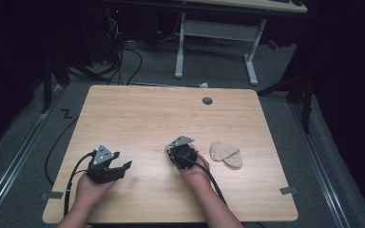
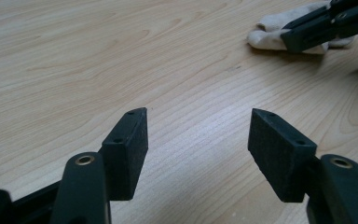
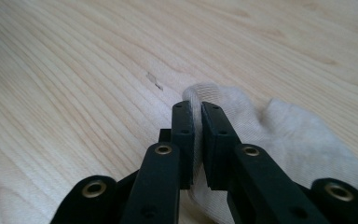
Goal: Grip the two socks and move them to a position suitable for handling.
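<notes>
A beige cloth (image 1: 225, 154) with two rounded lobes lies on the wooden table (image 1: 147, 118), right of centre near the front. My right gripper (image 3: 197, 105) is shut on a raised fold at the edge of the beige cloth (image 3: 289, 135); the fabric shows pinched between its pads. The left gripper view catches that right gripper (image 2: 290, 39) over the cloth (image 2: 268, 35) at its top right. My left gripper (image 1: 122, 160) rests low over bare wood at the front left, held in a hand. Its jaws stand wide open, and the left gripper (image 2: 198, 123) has nothing between them.
A grey round grommet (image 1: 207, 100) sits in the table's far side. Tape tabs mark the front corners (image 1: 289, 190). Beyond the far edge stand a white desk frame (image 1: 216, 33) and loose cables (image 1: 123, 61) on the floor. Cables trail from both grippers toward the front edge.
</notes>
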Available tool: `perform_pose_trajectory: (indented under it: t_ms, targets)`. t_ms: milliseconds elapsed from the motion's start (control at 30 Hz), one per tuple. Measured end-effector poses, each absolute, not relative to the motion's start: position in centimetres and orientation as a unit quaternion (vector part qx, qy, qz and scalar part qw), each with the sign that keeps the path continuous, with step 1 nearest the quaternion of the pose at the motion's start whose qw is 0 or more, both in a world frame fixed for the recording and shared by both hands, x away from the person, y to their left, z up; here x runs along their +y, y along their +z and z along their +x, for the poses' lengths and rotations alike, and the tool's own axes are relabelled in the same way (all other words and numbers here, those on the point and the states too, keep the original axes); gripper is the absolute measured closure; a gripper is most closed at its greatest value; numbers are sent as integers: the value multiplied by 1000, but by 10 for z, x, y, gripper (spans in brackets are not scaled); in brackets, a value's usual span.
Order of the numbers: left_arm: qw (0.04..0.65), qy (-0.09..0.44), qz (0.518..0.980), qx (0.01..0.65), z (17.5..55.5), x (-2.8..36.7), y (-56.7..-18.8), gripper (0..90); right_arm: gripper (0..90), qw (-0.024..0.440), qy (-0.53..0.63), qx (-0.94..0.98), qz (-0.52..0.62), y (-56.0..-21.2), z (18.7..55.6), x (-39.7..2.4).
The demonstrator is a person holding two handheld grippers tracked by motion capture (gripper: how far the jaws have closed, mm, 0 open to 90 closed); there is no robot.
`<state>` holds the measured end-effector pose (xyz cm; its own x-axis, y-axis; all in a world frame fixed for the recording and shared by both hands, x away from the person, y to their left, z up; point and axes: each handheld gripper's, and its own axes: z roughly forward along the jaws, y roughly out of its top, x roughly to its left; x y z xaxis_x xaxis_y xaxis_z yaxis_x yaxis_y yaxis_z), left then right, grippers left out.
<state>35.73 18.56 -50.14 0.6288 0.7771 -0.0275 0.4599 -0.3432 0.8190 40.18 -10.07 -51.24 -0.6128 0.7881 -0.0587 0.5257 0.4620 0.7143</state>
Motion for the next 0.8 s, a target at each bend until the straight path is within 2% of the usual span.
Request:
perform_pose_trajectory:
  t_ms: [533,800]
  targets:
    - [427,186,797,384,358,180,-502,389,844,192,415,784,420,-489,378,-143]
    - [428,182,800,379,357,172,-502,389,843,220,427,763,433,-488,370,-165]
